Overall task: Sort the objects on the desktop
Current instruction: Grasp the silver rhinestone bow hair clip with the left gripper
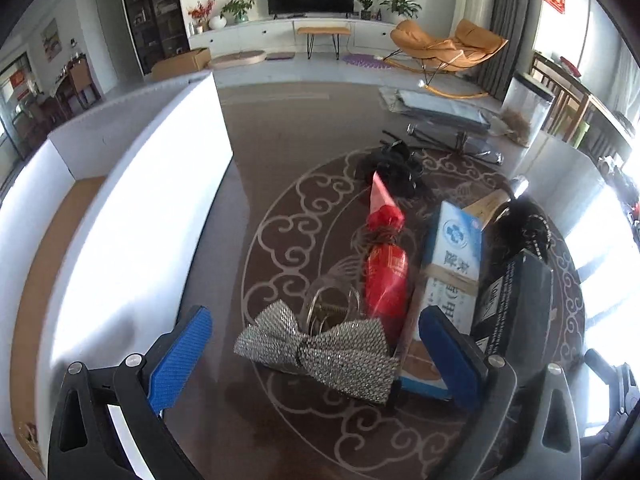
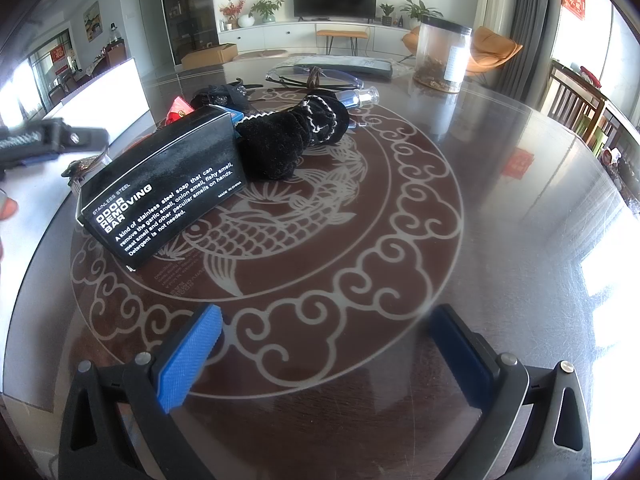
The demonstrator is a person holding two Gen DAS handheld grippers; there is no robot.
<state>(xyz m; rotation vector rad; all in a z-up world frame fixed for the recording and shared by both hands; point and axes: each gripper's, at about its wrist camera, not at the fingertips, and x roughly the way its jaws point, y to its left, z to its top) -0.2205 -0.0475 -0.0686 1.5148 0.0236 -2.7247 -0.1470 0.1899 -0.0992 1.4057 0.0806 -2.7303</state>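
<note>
In the left wrist view my left gripper (image 1: 316, 356) is open, its blue pads either side of a silver sequin bow (image 1: 320, 346) on the round table. Behind the bow lie a metal ring (image 1: 332, 306), a red wrapped packet (image 1: 384, 272), a blue and white box (image 1: 452, 256) and a black box (image 1: 516, 300). In the right wrist view my right gripper (image 2: 320, 356) is open and empty over bare table. The black "odor removing bar" box (image 2: 164, 188) and a black velvet pouch (image 2: 288, 140) lie ahead on the left.
A white divided box (image 1: 132, 216) stands at the table's left; it also shows in the right wrist view (image 2: 104, 96). Glasses (image 2: 316, 76), a small glass bottle (image 2: 360, 98) and a clear jar (image 2: 442, 54) sit at the far side. Black hair clips (image 1: 394, 164) lie beyond the red packet.
</note>
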